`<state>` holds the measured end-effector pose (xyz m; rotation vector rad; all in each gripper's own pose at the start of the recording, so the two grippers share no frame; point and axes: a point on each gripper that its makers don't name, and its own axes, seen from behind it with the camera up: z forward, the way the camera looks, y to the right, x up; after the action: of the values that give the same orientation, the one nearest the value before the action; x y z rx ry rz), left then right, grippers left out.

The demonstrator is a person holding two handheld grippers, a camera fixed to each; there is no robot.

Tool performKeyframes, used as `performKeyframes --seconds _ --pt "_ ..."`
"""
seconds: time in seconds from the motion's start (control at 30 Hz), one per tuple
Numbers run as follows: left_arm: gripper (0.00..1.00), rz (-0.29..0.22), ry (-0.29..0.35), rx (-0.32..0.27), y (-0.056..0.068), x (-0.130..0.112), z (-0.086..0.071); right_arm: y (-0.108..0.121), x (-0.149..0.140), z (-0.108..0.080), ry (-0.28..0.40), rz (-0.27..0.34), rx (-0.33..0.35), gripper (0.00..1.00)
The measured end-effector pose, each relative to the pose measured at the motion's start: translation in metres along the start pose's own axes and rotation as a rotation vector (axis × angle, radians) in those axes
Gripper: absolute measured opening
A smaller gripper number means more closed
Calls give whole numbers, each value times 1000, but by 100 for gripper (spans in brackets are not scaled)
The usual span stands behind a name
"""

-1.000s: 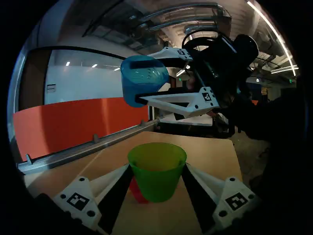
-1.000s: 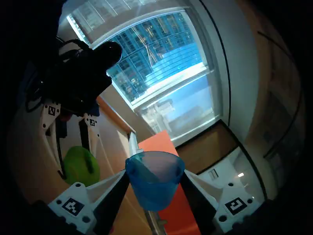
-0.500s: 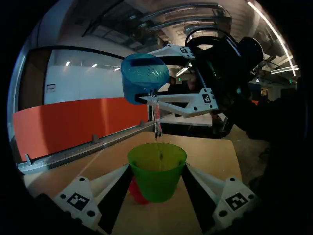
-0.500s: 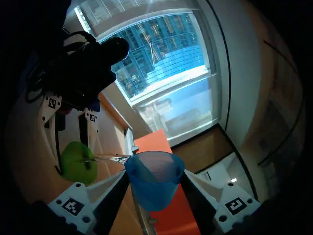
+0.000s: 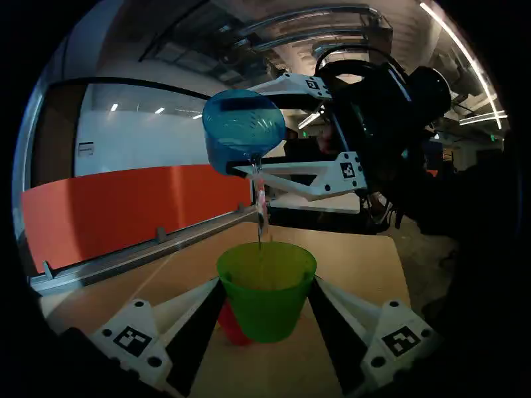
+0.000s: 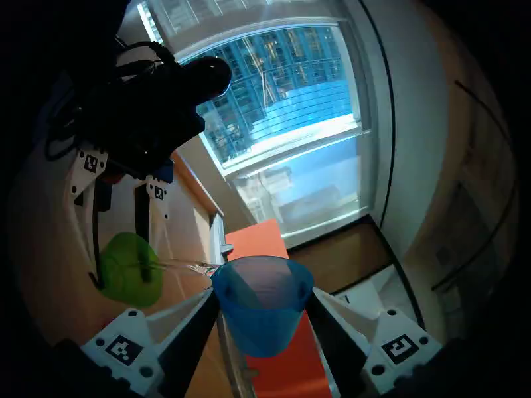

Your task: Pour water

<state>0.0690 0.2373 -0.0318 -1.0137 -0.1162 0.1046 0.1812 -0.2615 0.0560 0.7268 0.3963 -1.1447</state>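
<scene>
My left gripper [image 5: 265, 302] is shut on an upright green cup [image 5: 267, 289] just above the wooden table [image 5: 358, 255]. Over it my right gripper [image 5: 255, 129] holds a blue cup [image 5: 243, 132] tipped on its side, and a thin stream of water [image 5: 261, 209] falls from its rim into the green cup. In the right gripper view my right gripper [image 6: 263, 312] is shut on the blue cup [image 6: 261, 304]. Water [image 6: 189, 267] runs off its rim toward the green cup [image 6: 129, 270], held by the left gripper [image 6: 119, 229] to the left.
A small red object [image 5: 229, 323] stands on the table just behind the green cup. An orange panel [image 5: 126, 202] and a metal rail [image 5: 152, 242] run along the table's left edge. A large window [image 6: 292, 126] takes up much of the right gripper view.
The blue cup tipped further and water began to pour from it into the green cup. The green cup has stayed in place.
</scene>
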Motion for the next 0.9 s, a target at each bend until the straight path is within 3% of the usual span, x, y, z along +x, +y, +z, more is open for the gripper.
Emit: performKeyframes --seconds 0.9 --pt "84 -4 11 3 -1 4 1 16 -5 3 -24 -149 -39 88"
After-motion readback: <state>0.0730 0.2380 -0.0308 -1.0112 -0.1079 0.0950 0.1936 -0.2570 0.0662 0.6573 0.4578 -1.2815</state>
